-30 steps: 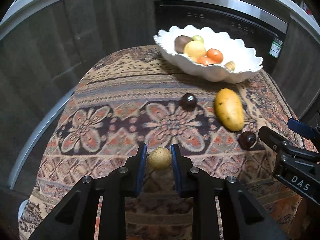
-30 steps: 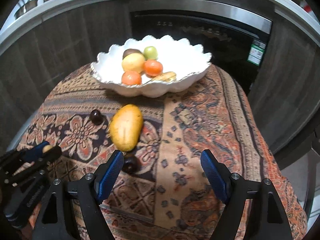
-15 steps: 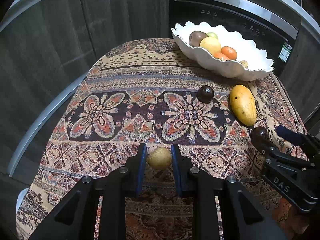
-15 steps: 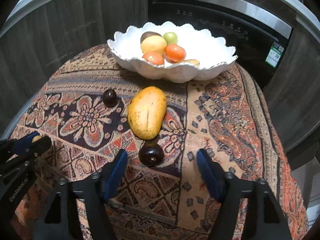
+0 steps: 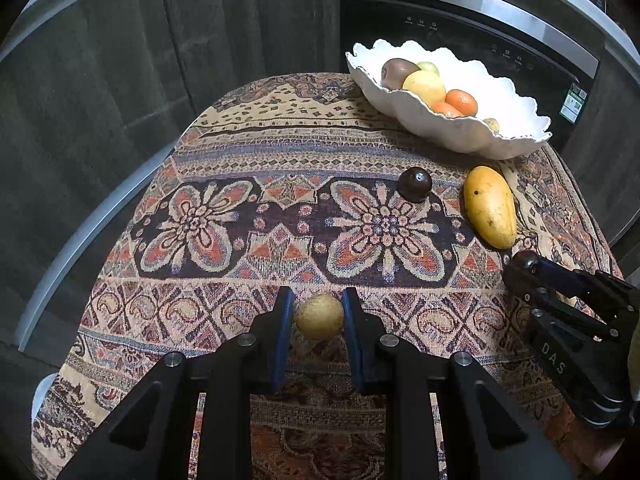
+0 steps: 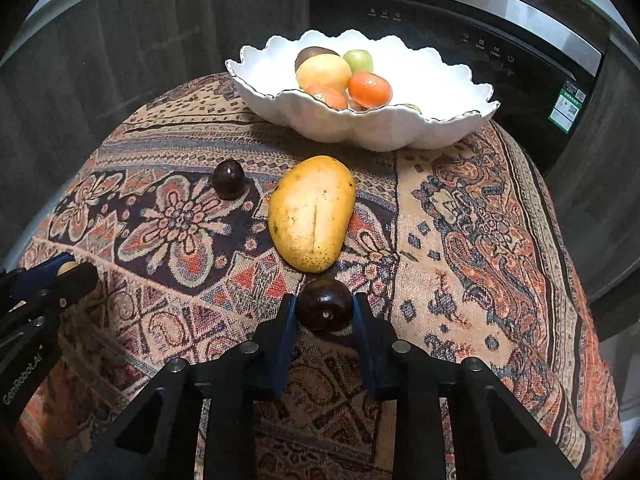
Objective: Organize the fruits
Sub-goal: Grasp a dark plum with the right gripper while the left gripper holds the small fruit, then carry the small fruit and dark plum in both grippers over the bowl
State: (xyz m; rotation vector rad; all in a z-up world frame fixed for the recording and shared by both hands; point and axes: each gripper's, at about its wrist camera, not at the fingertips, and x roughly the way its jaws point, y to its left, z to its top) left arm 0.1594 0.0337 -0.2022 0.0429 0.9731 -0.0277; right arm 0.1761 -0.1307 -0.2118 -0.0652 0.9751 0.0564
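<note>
Left tool [image 5: 319, 316]: clamped on small tan fruit [image 5: 319, 317], near table's front edge.
Right tool [image 6: 324, 312]: clamped on dark fruit [image 6: 324, 306], touching mango [image 6: 312, 218].
Advice: lift straight, clear mango, lower into bowl [image 6: 460, 120] at far edge.

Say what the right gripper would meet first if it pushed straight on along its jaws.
The right gripper, already shut on a dark round fruit, would probably run that fruit into the near end of the mango, which lies just beyond it on the cloth. The depth between them is unclear.
</note>
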